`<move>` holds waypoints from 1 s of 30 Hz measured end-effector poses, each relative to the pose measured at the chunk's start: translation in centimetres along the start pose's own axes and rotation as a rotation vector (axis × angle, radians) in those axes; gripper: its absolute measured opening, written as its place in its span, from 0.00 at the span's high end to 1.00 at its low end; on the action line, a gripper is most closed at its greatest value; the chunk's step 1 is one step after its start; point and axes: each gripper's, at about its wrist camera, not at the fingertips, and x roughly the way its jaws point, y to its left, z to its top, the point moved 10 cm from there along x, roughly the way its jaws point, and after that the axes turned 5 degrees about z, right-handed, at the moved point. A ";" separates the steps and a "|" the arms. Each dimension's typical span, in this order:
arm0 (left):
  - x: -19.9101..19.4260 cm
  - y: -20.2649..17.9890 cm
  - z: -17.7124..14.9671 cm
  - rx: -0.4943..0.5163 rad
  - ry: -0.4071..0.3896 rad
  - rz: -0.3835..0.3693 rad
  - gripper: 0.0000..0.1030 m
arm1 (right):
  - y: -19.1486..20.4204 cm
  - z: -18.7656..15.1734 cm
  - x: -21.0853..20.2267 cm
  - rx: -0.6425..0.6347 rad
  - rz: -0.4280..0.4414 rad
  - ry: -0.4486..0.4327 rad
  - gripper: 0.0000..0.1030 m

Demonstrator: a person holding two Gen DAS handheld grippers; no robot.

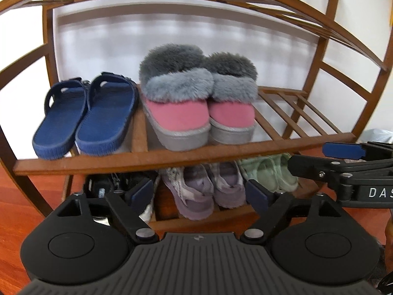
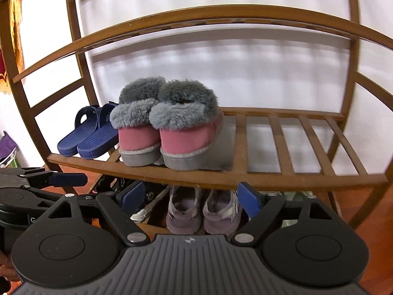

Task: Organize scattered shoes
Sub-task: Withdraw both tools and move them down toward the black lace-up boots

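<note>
A pair of pink slippers with grey fur cuffs [image 1: 196, 108] [image 2: 169, 132] stands heels-out on the middle shelf of a wooden rack [image 1: 172, 157] [image 2: 221, 180]. To their left sits a pair of blue slides [image 1: 86, 120] [image 2: 88, 132]. On the bottom shelf I see purple sneakers [image 1: 203, 191] [image 2: 203, 211], green slippers [image 1: 267, 174] and dark shoes [image 1: 110, 184]. My left gripper [image 1: 199, 194] is open with nothing between its blue pads, in front of the rack and apart from the shoes. My right gripper [image 2: 191, 199] is also open with nothing in it; one of its fingers [image 1: 341, 151] shows at the right of the left wrist view.
The right half of the middle shelf [image 2: 294, 142] is bare slats. An upper shelf rail [image 2: 196, 22] arches above the slippers. A white wall lies behind the rack, and red-brown wooden floor [image 1: 14, 216] lies around it. The left gripper's fingers [image 2: 66, 179] show at the right wrist view's left edge.
</note>
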 end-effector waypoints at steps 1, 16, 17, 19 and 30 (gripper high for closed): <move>-0.1 -0.2 -0.2 0.002 0.003 -0.003 0.16 | -0.1 -0.2 -0.3 0.005 -0.006 0.000 0.13; -1.3 -5.5 -4.4 0.081 0.039 -0.067 0.11 | -4.1 -7.6 -6.0 0.129 -0.123 0.036 0.06; -1.4 -6.0 -4.7 0.089 0.039 -0.072 0.11 | -4.5 -8.2 -6.4 0.138 -0.132 0.036 0.06; -1.6 -7.1 -5.2 0.104 0.037 -0.082 0.11 | -5.3 -9.3 -7.3 0.160 -0.150 0.038 0.06; -2.2 -14.4 -8.6 0.159 0.056 -0.150 0.11 | -10.9 -15.0 -12.7 0.232 -0.252 0.049 0.05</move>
